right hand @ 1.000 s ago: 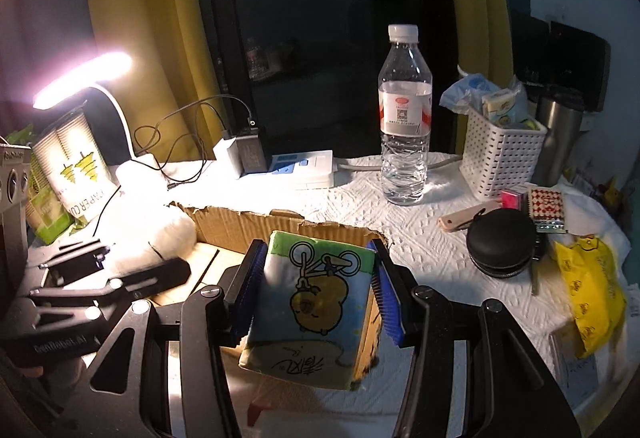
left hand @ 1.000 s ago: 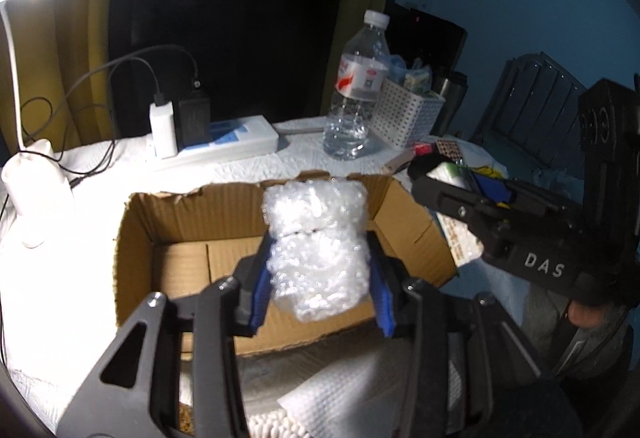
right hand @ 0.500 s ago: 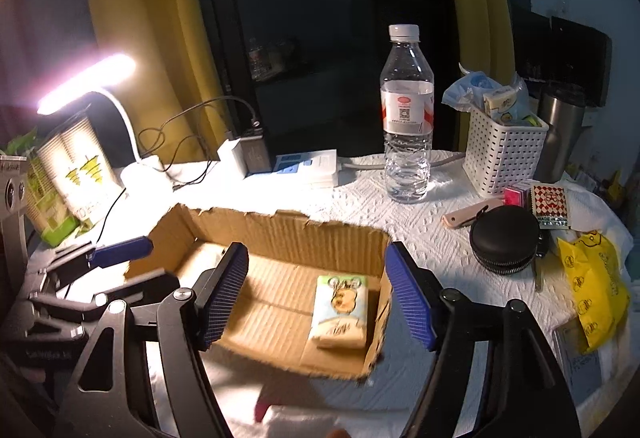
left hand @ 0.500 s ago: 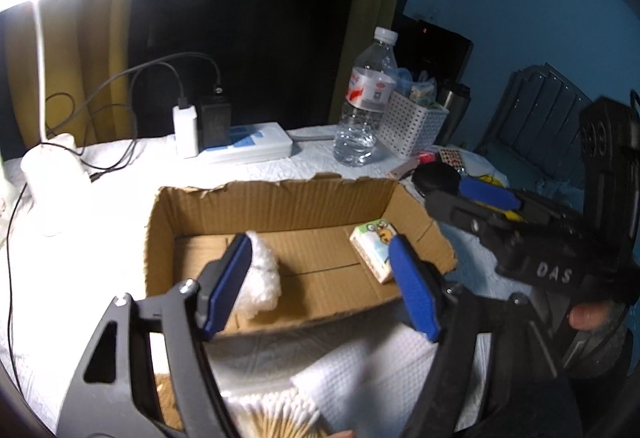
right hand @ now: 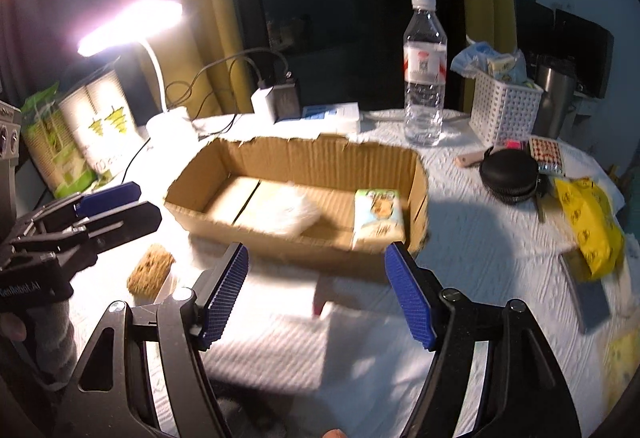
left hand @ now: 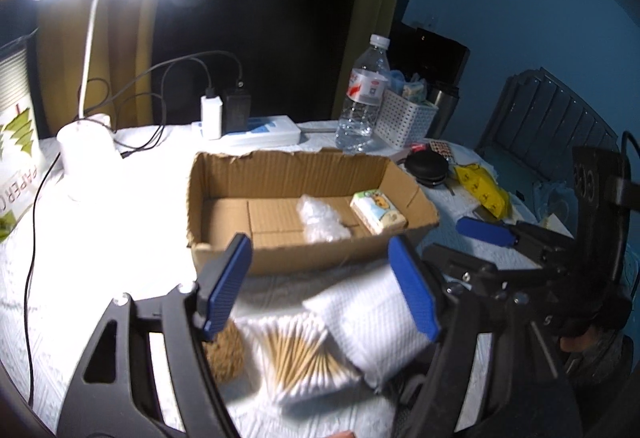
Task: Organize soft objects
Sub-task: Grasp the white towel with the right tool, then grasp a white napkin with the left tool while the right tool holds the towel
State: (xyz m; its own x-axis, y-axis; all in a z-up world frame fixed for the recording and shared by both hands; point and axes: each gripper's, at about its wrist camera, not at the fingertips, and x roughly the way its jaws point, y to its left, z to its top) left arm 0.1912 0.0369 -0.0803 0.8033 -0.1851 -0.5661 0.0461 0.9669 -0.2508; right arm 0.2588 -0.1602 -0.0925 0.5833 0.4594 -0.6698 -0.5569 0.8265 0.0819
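An open cardboard box (left hand: 224,254) (right hand: 280,154) lies on the white-covered table. Inside it lie a wad of bubble wrap (left hand: 320,218) (right hand: 286,212) and a tissue pack with a cartoon print (left hand: 378,212) (right hand: 378,222). My left gripper (left hand: 320,294) is open and empty, in front of the box's near wall; it also shows in the right wrist view (right hand: 116,204). My right gripper (right hand: 318,294) is open and empty, in front of the box. Near the left gripper lie a pack of cotton swabs (left hand: 300,354), a brown sponge (left hand: 226,354) (right hand: 150,270) and a white folded cloth (left hand: 372,318).
A lit desk lamp (left hand: 84,142) stands left of the box. Behind it are a power strip with chargers (left hand: 244,128), a water bottle (left hand: 362,106) and a white basket (left hand: 408,118). A black round case (right hand: 510,176) and a yellow packet (right hand: 592,226) lie to the right.
Both grippers opened, dropping the bubble wrap and the tissue pack into the box, then drew back toward the near side of the table.
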